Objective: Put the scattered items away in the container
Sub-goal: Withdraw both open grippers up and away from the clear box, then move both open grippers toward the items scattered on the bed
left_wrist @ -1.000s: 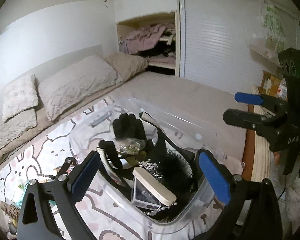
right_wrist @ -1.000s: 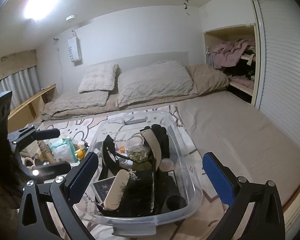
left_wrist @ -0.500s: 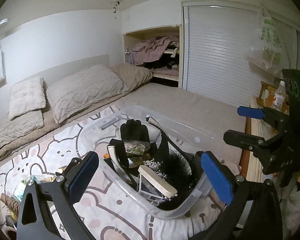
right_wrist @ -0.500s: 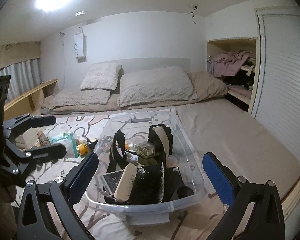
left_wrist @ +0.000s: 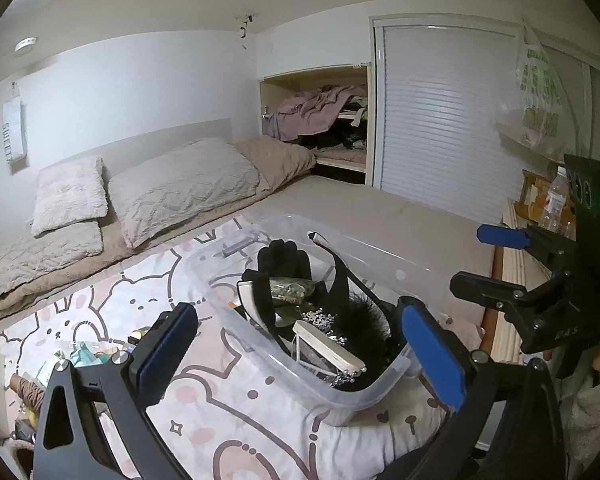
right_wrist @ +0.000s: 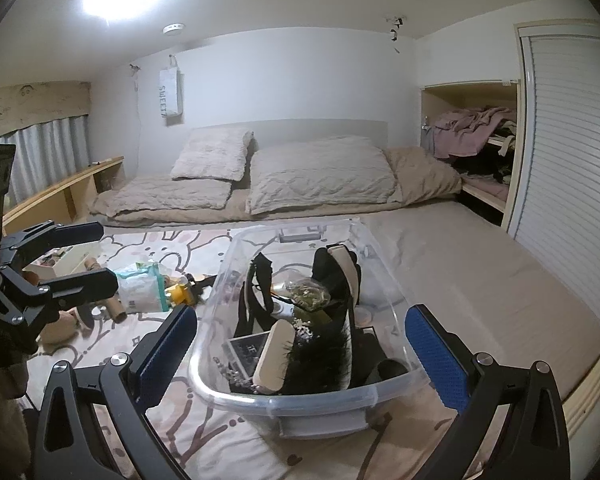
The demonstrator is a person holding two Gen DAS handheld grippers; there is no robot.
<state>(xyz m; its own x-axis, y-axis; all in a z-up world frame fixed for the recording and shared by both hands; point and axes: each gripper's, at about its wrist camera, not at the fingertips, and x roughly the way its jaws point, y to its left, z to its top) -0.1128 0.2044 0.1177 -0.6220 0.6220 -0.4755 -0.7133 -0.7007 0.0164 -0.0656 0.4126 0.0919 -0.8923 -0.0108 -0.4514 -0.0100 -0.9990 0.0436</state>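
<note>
Right wrist view: both grippers gape empty over the clear rigid plastic storage tub, remaining soft wipes packet (light, squashable) best pinched mid-body.

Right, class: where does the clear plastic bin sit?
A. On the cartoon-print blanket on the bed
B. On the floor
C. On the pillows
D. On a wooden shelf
A: the clear plastic bin rests on the cartoon-print blanket spread over the bed, well short of the pillows.

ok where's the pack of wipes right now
In the right wrist view, the pack of wipes lies on the bedspread, left of the clear bin, beside cardboard tubes.
</note>
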